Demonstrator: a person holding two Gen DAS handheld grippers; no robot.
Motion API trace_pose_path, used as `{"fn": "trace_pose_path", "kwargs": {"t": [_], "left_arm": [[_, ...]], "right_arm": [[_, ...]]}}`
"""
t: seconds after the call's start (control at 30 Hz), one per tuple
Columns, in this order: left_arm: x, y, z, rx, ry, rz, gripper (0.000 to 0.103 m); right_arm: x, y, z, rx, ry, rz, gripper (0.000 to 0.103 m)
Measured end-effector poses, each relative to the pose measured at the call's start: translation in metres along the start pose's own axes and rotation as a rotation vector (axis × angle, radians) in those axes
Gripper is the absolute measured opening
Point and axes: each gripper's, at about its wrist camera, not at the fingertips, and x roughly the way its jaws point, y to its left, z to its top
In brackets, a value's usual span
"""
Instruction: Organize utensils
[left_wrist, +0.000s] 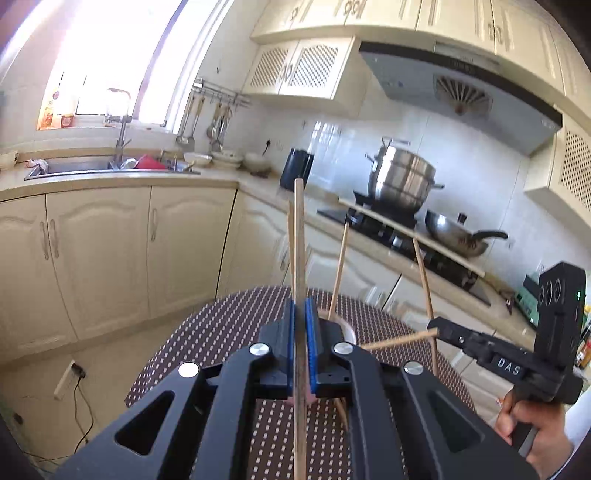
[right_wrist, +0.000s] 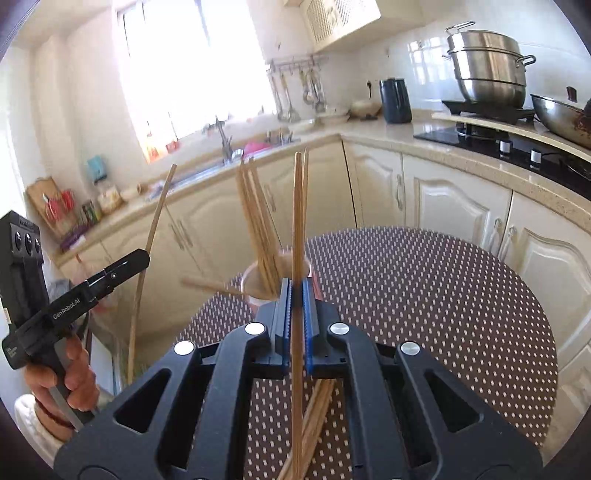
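My left gripper (left_wrist: 301, 304) is shut on a pair of wooden chopsticks (left_wrist: 298, 240) that stand upright above the round dotted table (left_wrist: 229, 325). My right gripper (right_wrist: 297, 288) is likewise shut on an upright pair of chopsticks (right_wrist: 297, 221). Just beyond it stands a pale cup (right_wrist: 251, 277) with several chopsticks (right_wrist: 258, 221) leaning in it and one lying across its rim. More chopsticks (right_wrist: 314, 413) lie loose on the table under the right gripper. Each gripper shows in the other's view: the right gripper (left_wrist: 435, 328) at the right, the left gripper (right_wrist: 142, 258) at the left. The cup (left_wrist: 349, 330) is mostly hidden behind my left fingers.
Cream cabinets and a counter wrap around behind the table. A sink (left_wrist: 110, 166) sits under the window. On the stove (right_wrist: 498, 144) stand a steel steamer pot (right_wrist: 487, 66) and a wok (right_wrist: 561, 114), with a dark kettle (right_wrist: 395, 99) nearby. A person's hand (left_wrist: 532, 424) holds each gripper.
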Motion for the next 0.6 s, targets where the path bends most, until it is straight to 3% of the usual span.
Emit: {"fn": "trace_pose_path", "kwargs": {"t": [0.23, 0.6], "left_arm": [[0.022, -0.004, 0.023, -0.046, -0.135, -0.068, 0.006], [0.080, -0.010, 0.041, -0.068, -0.234, -0.106, 0.006]], "right_arm": [[0.006, -0.003, 0.026, 0.019, -0.166, 0.032, 0.006], [0.045, -0.003, 0.054, -0.004, -0.341, 0.071, 0.006]]}}
